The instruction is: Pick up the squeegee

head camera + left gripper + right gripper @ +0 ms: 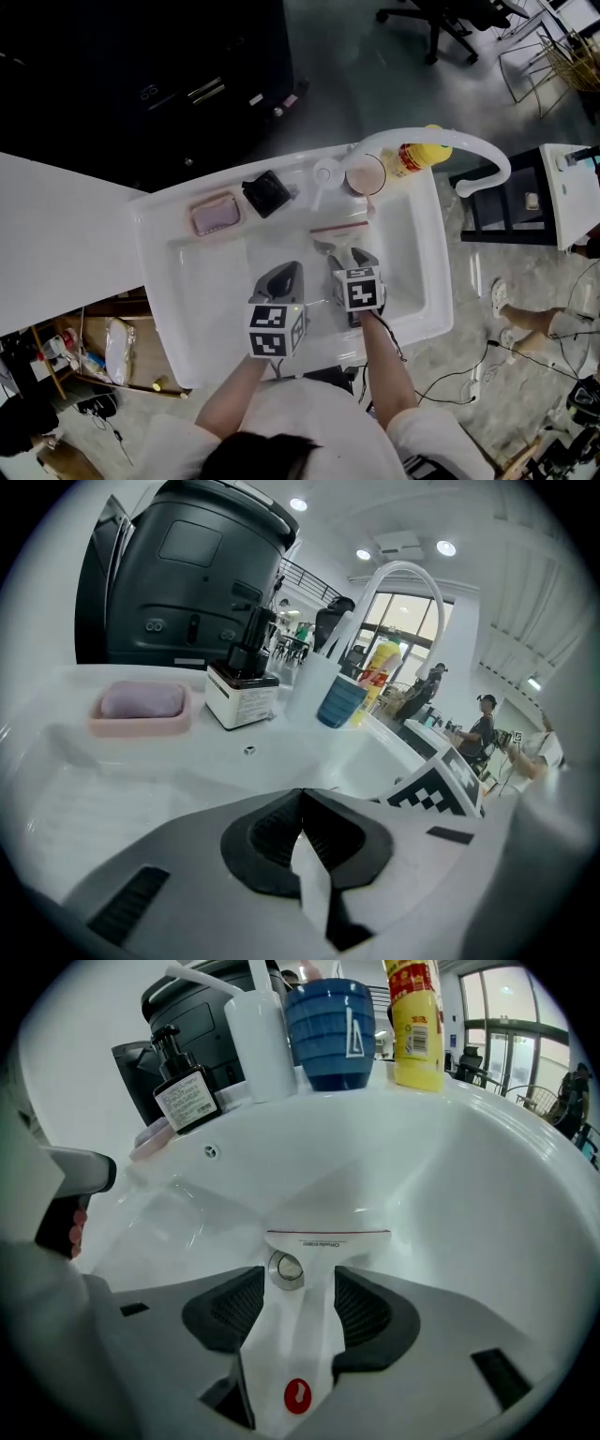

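The squeegee (337,230) lies in the white sink basin (412,253), its red-edged blade (328,1237) on the far side and its white handle (292,1344) pointing back at me. My right gripper (343,257) is low in the basin, pointing steeply down. In the right gripper view (298,1283) its jaws stand wide open on either side of the handle, with the handle between the pads. My left gripper (286,274) hovers just left of it over the basin, and its jaws (300,795) meet at the tip, holding nothing.
Along the sink's back ledge stand a pink soap dish (215,216), a black-capped pump bottle (267,193), a white dispenser (262,1040), a blue cup (328,1030) and a yellow bottle (417,155). The white faucet (441,145) arches to the right. People stand far off.
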`<action>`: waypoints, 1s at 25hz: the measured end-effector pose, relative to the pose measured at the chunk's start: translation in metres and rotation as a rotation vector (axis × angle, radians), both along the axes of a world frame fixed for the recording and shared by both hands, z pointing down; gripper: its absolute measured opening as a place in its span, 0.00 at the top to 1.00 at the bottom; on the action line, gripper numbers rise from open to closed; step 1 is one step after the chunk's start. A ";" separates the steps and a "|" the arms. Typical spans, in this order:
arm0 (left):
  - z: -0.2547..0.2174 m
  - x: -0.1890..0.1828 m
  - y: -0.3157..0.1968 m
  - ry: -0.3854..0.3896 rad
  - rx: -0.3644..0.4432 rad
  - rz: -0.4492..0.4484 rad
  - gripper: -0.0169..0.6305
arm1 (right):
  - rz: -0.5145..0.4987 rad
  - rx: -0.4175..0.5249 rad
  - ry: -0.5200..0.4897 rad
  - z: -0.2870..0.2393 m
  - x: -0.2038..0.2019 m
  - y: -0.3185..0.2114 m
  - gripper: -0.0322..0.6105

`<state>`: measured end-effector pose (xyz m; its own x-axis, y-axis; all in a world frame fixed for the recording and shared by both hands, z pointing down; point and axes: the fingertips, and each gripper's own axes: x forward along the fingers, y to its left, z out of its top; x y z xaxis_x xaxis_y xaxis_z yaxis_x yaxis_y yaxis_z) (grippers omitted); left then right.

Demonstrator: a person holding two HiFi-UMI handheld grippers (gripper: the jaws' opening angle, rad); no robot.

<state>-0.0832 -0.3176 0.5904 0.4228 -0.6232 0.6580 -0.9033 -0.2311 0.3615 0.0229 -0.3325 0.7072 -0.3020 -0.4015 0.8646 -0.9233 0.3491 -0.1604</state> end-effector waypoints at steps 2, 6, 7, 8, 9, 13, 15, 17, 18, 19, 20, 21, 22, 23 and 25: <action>0.004 -0.002 -0.001 0.000 -0.010 -0.007 0.94 | -0.002 -0.005 0.004 0.005 0.001 -0.001 0.60; 0.011 -0.006 -0.004 -0.002 -0.025 -0.016 0.94 | -0.003 -0.056 0.017 0.013 -0.001 0.003 0.59; 0.013 -0.006 -0.005 -0.001 -0.027 -0.021 0.94 | -0.004 -0.064 0.020 0.015 0.000 0.004 0.59; 0.014 -0.006 -0.006 0.000 -0.029 -0.026 0.94 | -0.005 -0.067 0.023 0.017 0.000 0.005 0.59; 0.015 -0.007 -0.007 -0.001 -0.030 -0.031 0.94 | -0.006 -0.068 0.025 0.018 0.000 0.004 0.59; 0.019 -0.009 -0.008 -0.001 -0.040 -0.045 0.94 | 0.002 -0.081 0.033 0.025 -0.001 0.004 0.59; 0.021 -0.009 -0.008 0.003 -0.048 -0.049 0.94 | 0.007 -0.084 0.041 0.028 0.001 0.004 0.59; 0.022 -0.008 -0.008 0.005 -0.051 -0.047 0.94 | 0.007 -0.087 0.047 0.030 0.003 0.003 0.59; 0.022 -0.007 -0.008 0.006 -0.050 -0.046 0.94 | 0.005 -0.090 0.049 0.031 0.003 0.003 0.59; 0.022 -0.007 -0.009 0.005 -0.049 -0.045 0.94 | 0.002 -0.092 0.053 0.032 0.004 0.003 0.59; 0.022 -0.006 -0.009 0.006 -0.049 -0.044 0.94 | -0.002 -0.092 0.056 0.033 0.004 0.002 0.59; 0.023 -0.006 -0.009 0.007 -0.049 -0.042 0.94 | -0.007 -0.088 0.060 0.035 0.004 0.001 0.59; 0.023 -0.005 -0.009 0.008 -0.049 -0.041 0.94 | -0.013 -0.081 0.063 0.037 0.005 0.000 0.59; 0.023 -0.005 -0.009 0.009 -0.050 -0.039 0.94 | -0.017 -0.074 0.064 0.039 0.004 -0.002 0.59; 0.024 -0.005 -0.009 0.009 -0.051 -0.038 0.94 | -0.016 -0.093 0.066 0.041 0.003 -0.001 0.59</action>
